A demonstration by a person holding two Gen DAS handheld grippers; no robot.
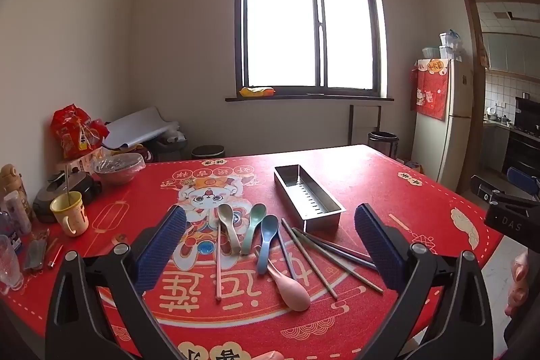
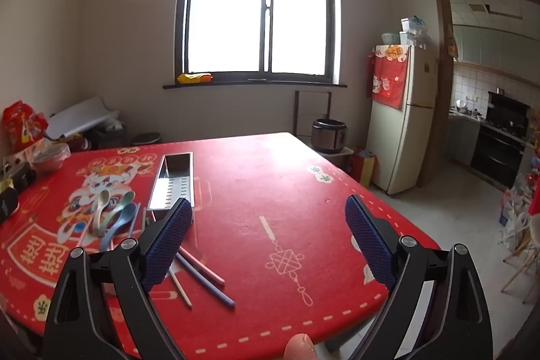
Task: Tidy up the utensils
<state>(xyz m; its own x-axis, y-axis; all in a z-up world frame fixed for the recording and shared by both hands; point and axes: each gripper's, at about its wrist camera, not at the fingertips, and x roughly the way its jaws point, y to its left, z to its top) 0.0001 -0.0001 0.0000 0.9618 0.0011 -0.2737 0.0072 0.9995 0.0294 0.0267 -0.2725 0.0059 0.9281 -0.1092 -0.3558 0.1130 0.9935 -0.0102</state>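
Observation:
A steel utensil tray (image 1: 308,197) stands empty on the red tablecloth; it also shows in the right wrist view (image 2: 173,183). In front of it lie a beige spoon (image 1: 227,223), a green spoon (image 1: 253,225), a blue spoon (image 1: 268,240), a pink spoon (image 1: 290,289), a pink chopstick (image 1: 218,262) and several dark chopsticks (image 1: 334,253). My left gripper (image 1: 270,245) is open above the utensils and holds nothing. My right gripper (image 2: 268,238) is open and empty over bare cloth, right of the chopsticks (image 2: 206,279) and spoons (image 2: 116,215).
A yellow mug (image 1: 69,212), a covered bowl (image 1: 118,169), bottles, glasses and snack bags crowd the table's left side. The other gripper (image 1: 509,215) shows at the right edge. A fridge (image 2: 403,120) and a rice cooker (image 2: 329,130) stand beyond the table.

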